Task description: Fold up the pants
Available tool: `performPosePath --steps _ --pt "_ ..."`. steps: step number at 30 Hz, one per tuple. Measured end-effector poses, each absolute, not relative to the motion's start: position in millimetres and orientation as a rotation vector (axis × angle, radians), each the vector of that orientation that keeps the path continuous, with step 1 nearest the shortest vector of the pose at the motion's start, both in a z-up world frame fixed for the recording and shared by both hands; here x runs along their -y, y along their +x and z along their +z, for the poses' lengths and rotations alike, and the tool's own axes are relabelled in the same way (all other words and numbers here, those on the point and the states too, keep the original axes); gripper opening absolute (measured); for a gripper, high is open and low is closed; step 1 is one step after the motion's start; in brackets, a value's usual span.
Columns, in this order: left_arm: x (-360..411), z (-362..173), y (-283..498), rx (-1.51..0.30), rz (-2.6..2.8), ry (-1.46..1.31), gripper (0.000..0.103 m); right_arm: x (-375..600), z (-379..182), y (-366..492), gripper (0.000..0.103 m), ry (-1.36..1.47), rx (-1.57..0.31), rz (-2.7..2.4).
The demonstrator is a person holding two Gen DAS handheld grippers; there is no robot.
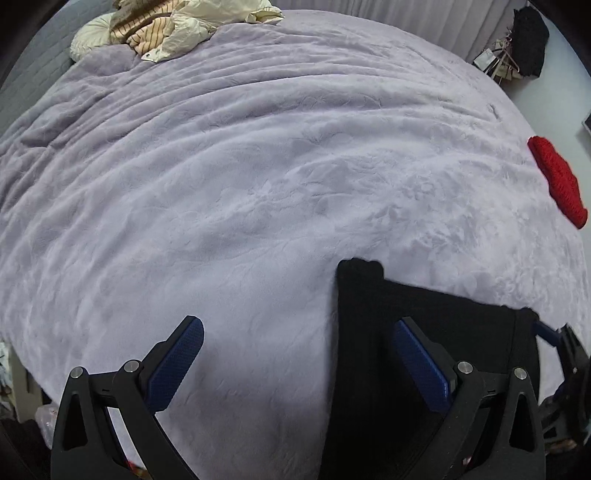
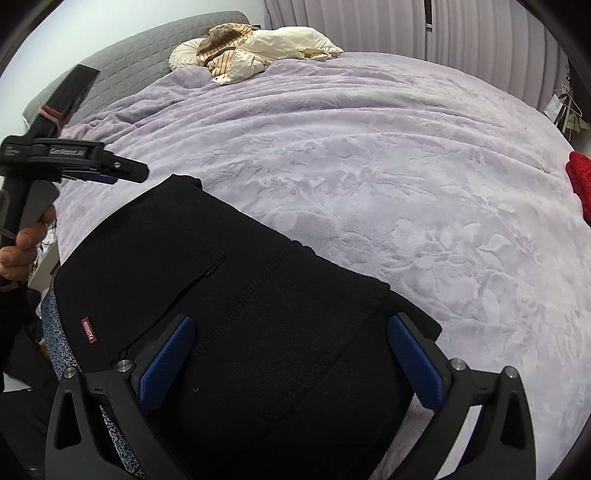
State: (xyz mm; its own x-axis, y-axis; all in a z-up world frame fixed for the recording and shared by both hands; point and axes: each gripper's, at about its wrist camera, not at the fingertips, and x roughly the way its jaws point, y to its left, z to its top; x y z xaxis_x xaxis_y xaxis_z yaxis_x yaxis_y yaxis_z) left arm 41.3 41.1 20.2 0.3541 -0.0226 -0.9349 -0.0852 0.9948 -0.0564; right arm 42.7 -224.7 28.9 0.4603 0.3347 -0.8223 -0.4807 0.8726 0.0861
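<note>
Black pants (image 2: pixel 236 295) lie folded on the near edge of a lavender bedspread (image 2: pixel 369 177); a red label and a patterned waistband show at the left. My right gripper (image 2: pixel 291 350) is open above them, its blue pads on either side of the cloth, holding nothing. In the left wrist view the pants (image 1: pixel 424 332) lie at the lower right. My left gripper (image 1: pixel 295 350) is open and empty; its right finger is over the pants' left edge, its left finger over the bare bedspread (image 1: pixel 258 166). It also shows in the right wrist view (image 2: pixel 110 173), at the pants' far left corner.
A pile of cream and striped clothes (image 1: pixel 177 29) lies at the head of the bed. A red knitted item (image 1: pixel 557 181) lies at the right edge of the bed. Curtains (image 2: pixel 406 29) hang behind, and hangers with dark clothing (image 1: pixel 524 48) at the far right.
</note>
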Motion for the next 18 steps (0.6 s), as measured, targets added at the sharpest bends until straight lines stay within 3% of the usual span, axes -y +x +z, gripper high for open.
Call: performPosePath --steps 6,13,18 --pt "-53 -26 32 -1.298 0.045 -0.124 0.103 223 28 43 0.103 -0.17 -0.972 0.502" --pt "-57 8 2 -1.233 0.024 -0.174 0.103 224 28 44 0.103 -0.19 -0.973 0.499" --pt "-48 -18 -14 -1.263 0.023 -0.15 0.103 223 27 44 0.103 -0.198 -0.973 0.5"
